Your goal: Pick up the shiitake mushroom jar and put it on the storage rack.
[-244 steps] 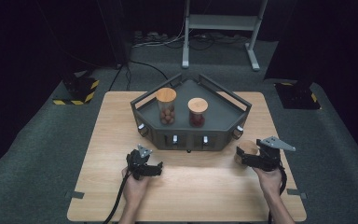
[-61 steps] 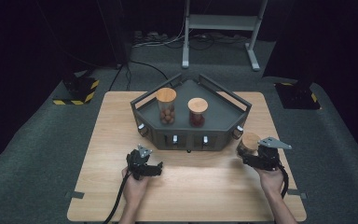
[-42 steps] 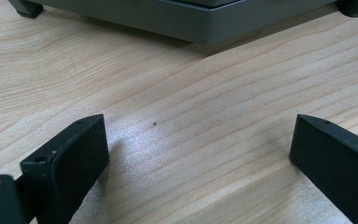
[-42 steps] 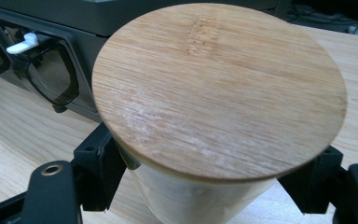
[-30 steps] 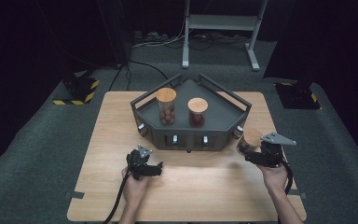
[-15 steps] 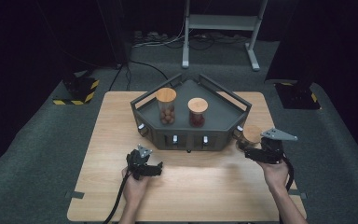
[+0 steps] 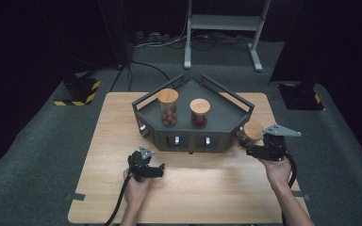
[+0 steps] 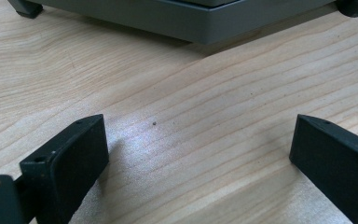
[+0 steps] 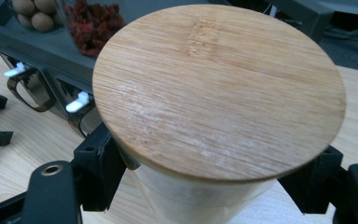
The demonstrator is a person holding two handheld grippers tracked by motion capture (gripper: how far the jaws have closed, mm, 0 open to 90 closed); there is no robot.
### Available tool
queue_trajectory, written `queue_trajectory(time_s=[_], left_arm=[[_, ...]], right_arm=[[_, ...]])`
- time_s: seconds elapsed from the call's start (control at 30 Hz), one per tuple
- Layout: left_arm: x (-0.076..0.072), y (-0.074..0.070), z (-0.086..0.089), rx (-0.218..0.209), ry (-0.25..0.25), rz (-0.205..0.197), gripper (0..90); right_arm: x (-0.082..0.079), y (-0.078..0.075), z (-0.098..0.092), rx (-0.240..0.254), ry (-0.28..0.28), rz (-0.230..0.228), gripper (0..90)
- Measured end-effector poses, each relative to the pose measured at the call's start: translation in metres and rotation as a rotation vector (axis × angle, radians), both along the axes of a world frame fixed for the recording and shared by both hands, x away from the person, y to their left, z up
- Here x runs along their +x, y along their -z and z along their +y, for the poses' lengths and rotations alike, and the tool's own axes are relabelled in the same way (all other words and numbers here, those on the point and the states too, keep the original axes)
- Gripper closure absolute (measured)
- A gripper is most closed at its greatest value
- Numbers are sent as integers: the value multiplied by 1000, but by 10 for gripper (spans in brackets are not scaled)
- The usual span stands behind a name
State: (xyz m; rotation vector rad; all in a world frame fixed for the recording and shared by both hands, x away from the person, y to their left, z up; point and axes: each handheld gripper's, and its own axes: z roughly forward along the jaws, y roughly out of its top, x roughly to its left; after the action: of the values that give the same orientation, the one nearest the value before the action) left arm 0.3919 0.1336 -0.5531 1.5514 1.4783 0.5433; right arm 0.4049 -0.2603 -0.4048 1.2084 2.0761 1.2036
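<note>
A jar with a round wooden lid sits between my right gripper's black fingers, which are shut on its pale body just under the lid. From above, this jar and the right gripper hang just off the right front corner of the dark grey tray. Resting low on the wooden table, my left gripper points at the tray's base. Its jaws stand wide open, with bare wood between them.
Two more wooden-lidded jars stand in the tray: one with brown balls and one with red pieces. White latches line the tray's front. A metal stand and a striped block are on the floor behind.
My right gripper has risen a little with the jar and drifted slightly right, beside the tray's corner. The left gripper has kept still.
</note>
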Motion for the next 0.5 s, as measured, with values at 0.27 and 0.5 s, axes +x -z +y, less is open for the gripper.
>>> queue_trajectory(time_s=[0.27,0.5], left_arm=[[0,0,0,0,0,0,42],[0,0,0,0,0,0,42]], right_arm=[[3,-7,7,-2,-20,-5,249],[6,-14,8,-3,-32,0,249]])
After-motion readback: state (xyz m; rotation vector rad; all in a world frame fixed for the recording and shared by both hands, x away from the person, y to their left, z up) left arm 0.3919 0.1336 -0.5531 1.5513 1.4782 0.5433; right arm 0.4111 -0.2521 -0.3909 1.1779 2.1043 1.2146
